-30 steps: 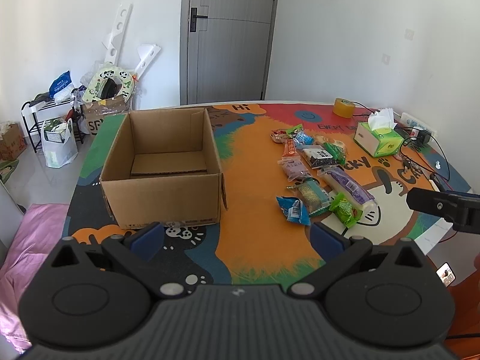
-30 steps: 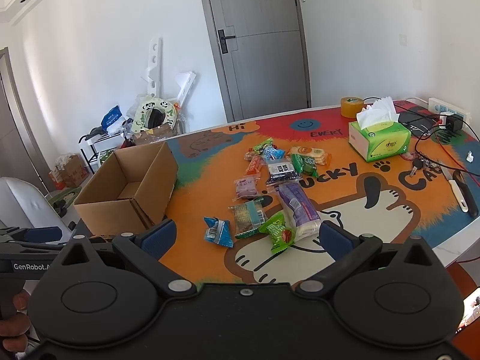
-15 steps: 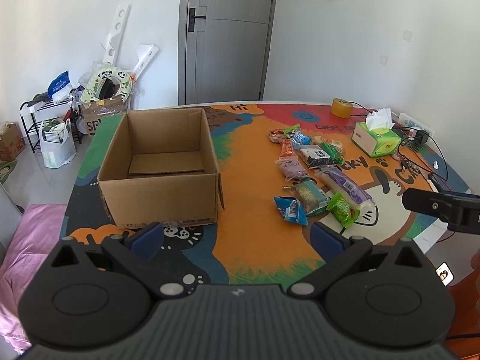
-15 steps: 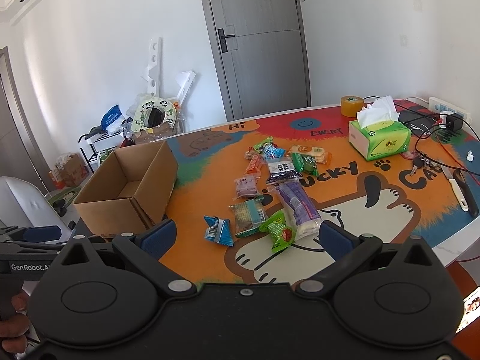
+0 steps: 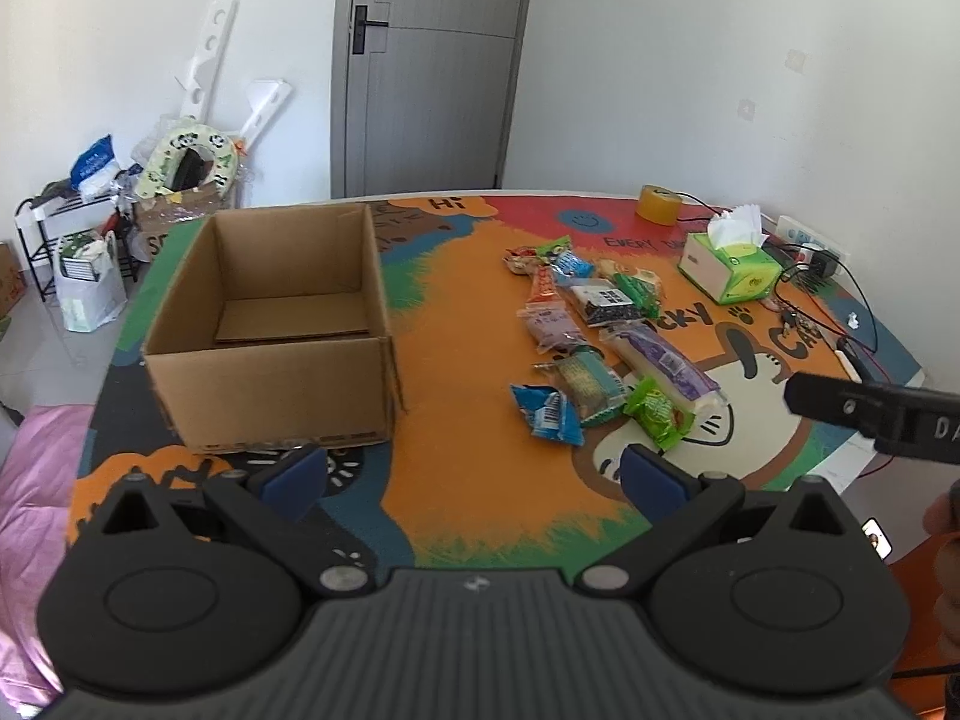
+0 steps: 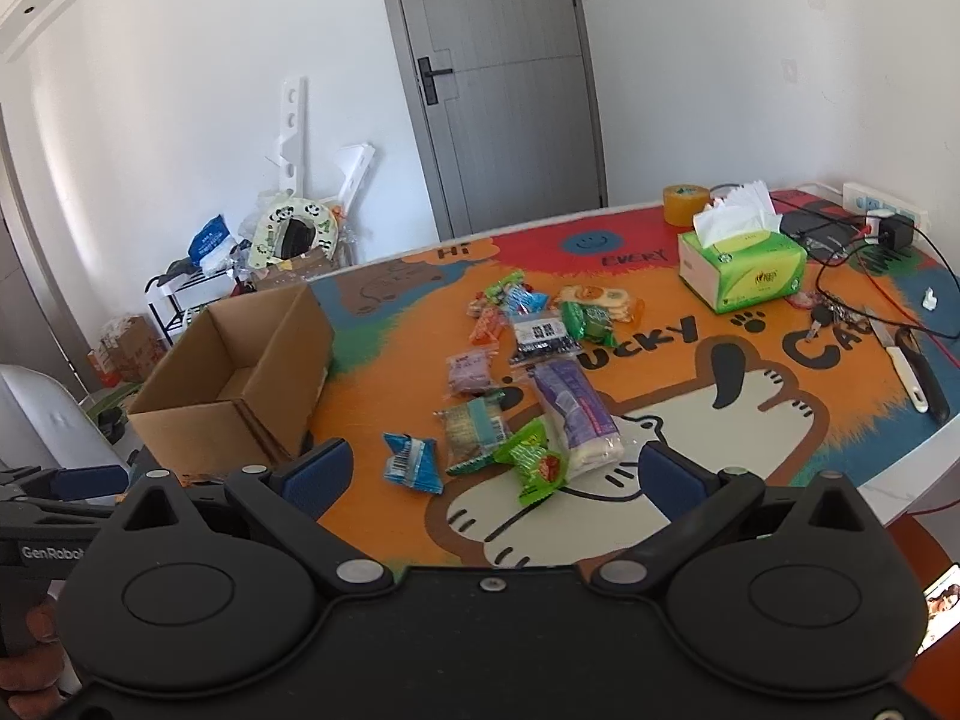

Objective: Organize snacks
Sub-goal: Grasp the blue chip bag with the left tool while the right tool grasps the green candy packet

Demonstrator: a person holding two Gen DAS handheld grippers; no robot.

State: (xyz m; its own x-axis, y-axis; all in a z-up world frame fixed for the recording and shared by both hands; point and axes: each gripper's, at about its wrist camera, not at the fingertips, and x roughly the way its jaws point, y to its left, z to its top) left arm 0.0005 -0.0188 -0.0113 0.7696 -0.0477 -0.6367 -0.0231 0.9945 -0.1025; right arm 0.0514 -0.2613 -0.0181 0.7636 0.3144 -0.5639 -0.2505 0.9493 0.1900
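An open, empty cardboard box (image 5: pixel 270 324) stands on the left of the colourful table mat; it also shows in the right wrist view (image 6: pixel 240 378). Several snack packets lie in a loose group to its right: a blue packet (image 5: pixel 546 414) (image 6: pixel 414 462), a green packet (image 5: pixel 657 414) (image 6: pixel 534 459), a long purple-and-white pack (image 5: pixel 660 360) (image 6: pixel 576 414) and others behind. My left gripper (image 5: pixel 474 474) is open and empty, above the table's near edge in front of the box. My right gripper (image 6: pixel 492 474) is open and empty, above the near edge, close to the blue and green packets.
A green tissue box (image 6: pixel 744 270), a tape roll (image 6: pixel 687 204), a power strip with cables (image 6: pixel 882 222), keys and a knife (image 6: pixel 912 372) lie at the table's right side. Clutter and a shelf (image 5: pixel 78 240) stand on the floor at the left.
Both grippers have drifted slightly, the views shifting a little; the packets and the box have not moved, and both grippers stay open.
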